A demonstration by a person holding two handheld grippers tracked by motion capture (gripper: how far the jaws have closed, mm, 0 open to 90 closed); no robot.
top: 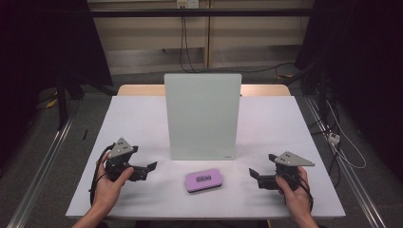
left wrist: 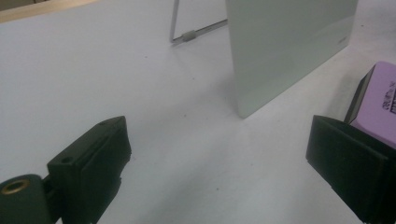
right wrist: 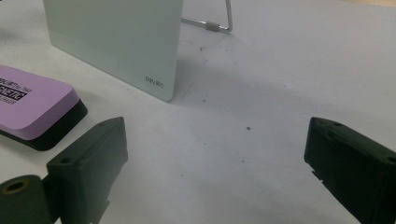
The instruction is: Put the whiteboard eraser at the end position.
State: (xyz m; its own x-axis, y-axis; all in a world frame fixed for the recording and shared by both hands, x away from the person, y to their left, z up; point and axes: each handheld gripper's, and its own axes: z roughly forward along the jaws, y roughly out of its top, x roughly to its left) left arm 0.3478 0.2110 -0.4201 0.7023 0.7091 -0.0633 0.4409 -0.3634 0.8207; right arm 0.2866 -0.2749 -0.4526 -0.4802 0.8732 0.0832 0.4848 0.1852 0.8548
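We hold our left claw [top: 151, 166] low over the white surface [top: 138, 118], to the left of a purple eraser [top: 204, 179] with a black base that lies flat near the front edge. The left claw's jaws stand wide apart with nothing between them; in the left gripper view the eraser [left wrist: 379, 100] sits just behind the jaw on the right of that view, and we cannot tell whether they touch. Our right claw [top: 253, 174] hovers on the eraser's other side, near it but apart, jaws likewise spread and empty. In the right gripper view the eraser [right wrist: 32, 105] lies beyond the jaw on that view's left. Behind the eraser stands a pale green board [top: 203, 115], upright on a thin metal stand [right wrist: 219, 21].
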